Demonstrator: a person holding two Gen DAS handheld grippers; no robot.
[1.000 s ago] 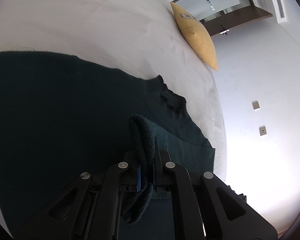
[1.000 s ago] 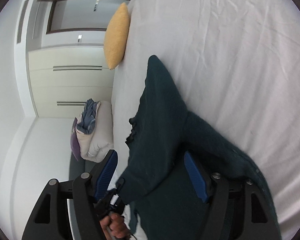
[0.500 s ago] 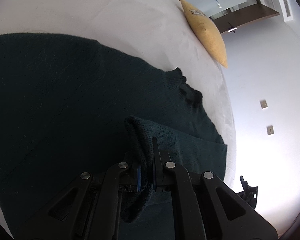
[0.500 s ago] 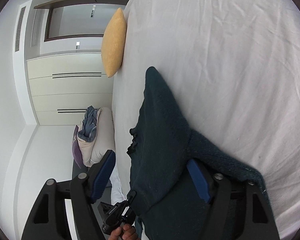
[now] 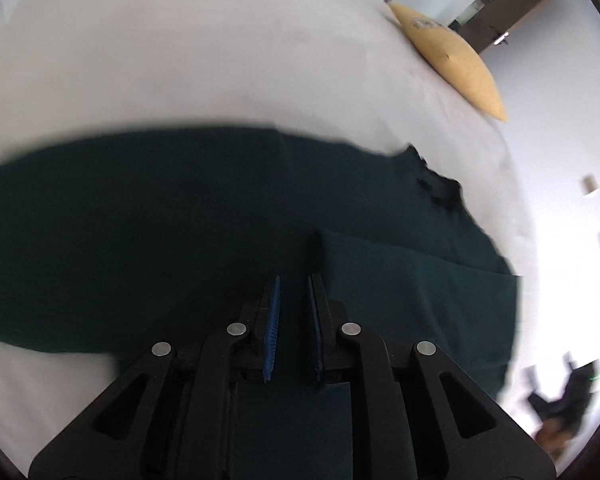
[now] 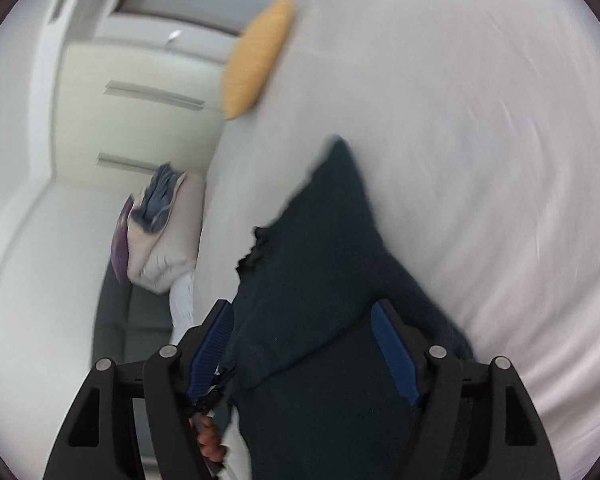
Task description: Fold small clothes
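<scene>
A dark green knit sweater lies spread on the white bed. One sleeve is folded across its body. My left gripper hovers just above the folded sleeve; its jaws are opening, a narrow gap shows between the blue pads, and nothing is between them. In the right wrist view the sweater runs away from me along the bed's edge. My right gripper stands open wide above it, pads clear of the cloth. This view is blurred by motion.
A yellow pillow leans at the bed's far corner, also seen as the pillow in the right view. Beside the bed a heap of pale bedding and blue cloth sits on a grey seat. A hand shows low at the bed's edge.
The left gripper has let go of the sleeve cuff it pinched; the sleeve now lies flat on the sweater and the gripper has drawn back. The right gripper has risen and rolled.
</scene>
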